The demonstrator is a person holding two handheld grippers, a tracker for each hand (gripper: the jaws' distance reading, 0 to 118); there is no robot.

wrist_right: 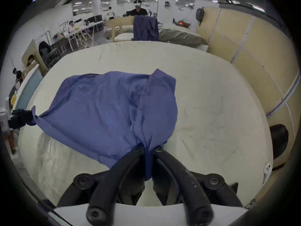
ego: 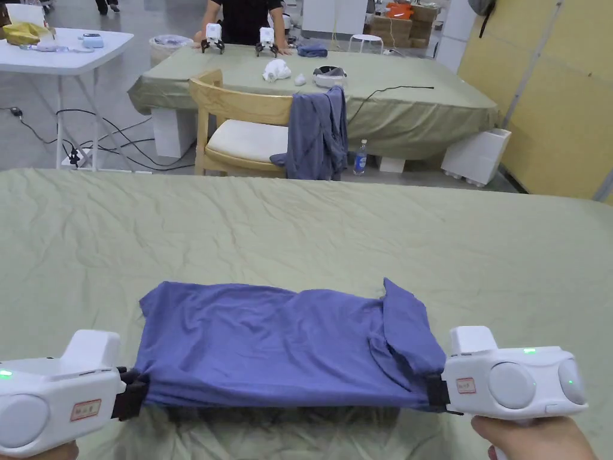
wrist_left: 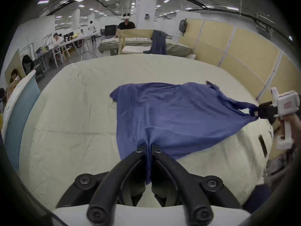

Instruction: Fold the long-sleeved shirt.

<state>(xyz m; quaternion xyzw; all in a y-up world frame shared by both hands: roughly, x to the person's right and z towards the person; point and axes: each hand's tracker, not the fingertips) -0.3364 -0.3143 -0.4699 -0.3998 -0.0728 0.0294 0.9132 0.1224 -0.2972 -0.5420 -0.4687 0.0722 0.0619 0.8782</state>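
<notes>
Left hand-held gripper (ego: 129, 392) and right hand-held gripper (ego: 439, 392) each clamped on blue shirt (ego: 269, 347), long axis left-to-right.

One blue long-sleeved shirt (ego: 281, 347), two white handheld grippers, left (ego: 129, 392) and right (ego: 440, 392), one green-covered surface (ego: 299, 239), one wooden chair (ego: 239, 129).

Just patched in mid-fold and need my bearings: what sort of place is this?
Probably a large indoor data-collection workspace: another cloth-covered table behind, with a person and two more grippers at it, and floor cables.
</notes>
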